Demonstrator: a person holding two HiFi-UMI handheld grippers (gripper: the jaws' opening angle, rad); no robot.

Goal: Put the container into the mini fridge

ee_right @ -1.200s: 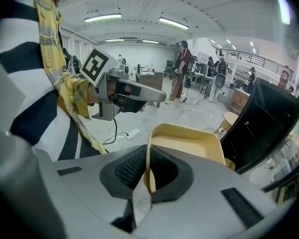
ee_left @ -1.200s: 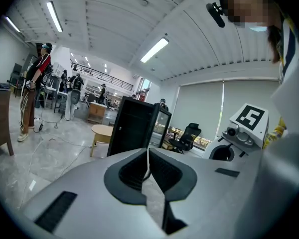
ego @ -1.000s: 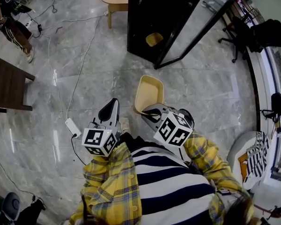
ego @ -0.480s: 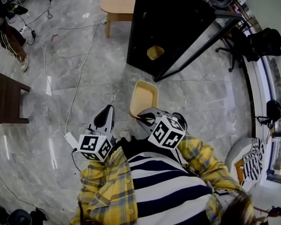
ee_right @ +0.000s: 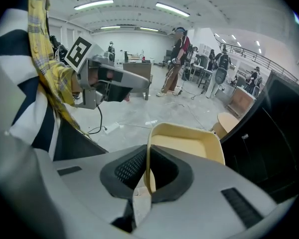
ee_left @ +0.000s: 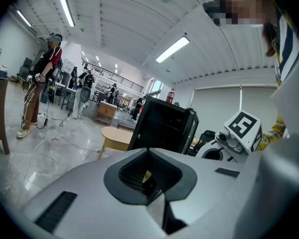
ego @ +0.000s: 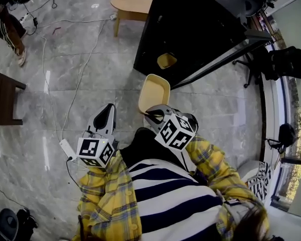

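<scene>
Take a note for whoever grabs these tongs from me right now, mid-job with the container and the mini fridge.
Left tongs: shut, empty, held low beside the body.
Right tongs: shut on the near rim of the cream container, carried above the floor, short of the mini fridge.
Done: container grasped; fridge door stands open; another yellow container sits inside.
Left: carry it to the opening, set it inside, release.

Left gripper (ego: pixel 109 110): jaws pressed together, nothing between them, pointing toward 1 o'clock.
Right gripper (ego: pixel 151 115): jaws clamped on the container (ego: pixel 154 92) rim, pointing toward 10 o'clock.
Arms (ego: pixel 108 190): both bent.
</scene>
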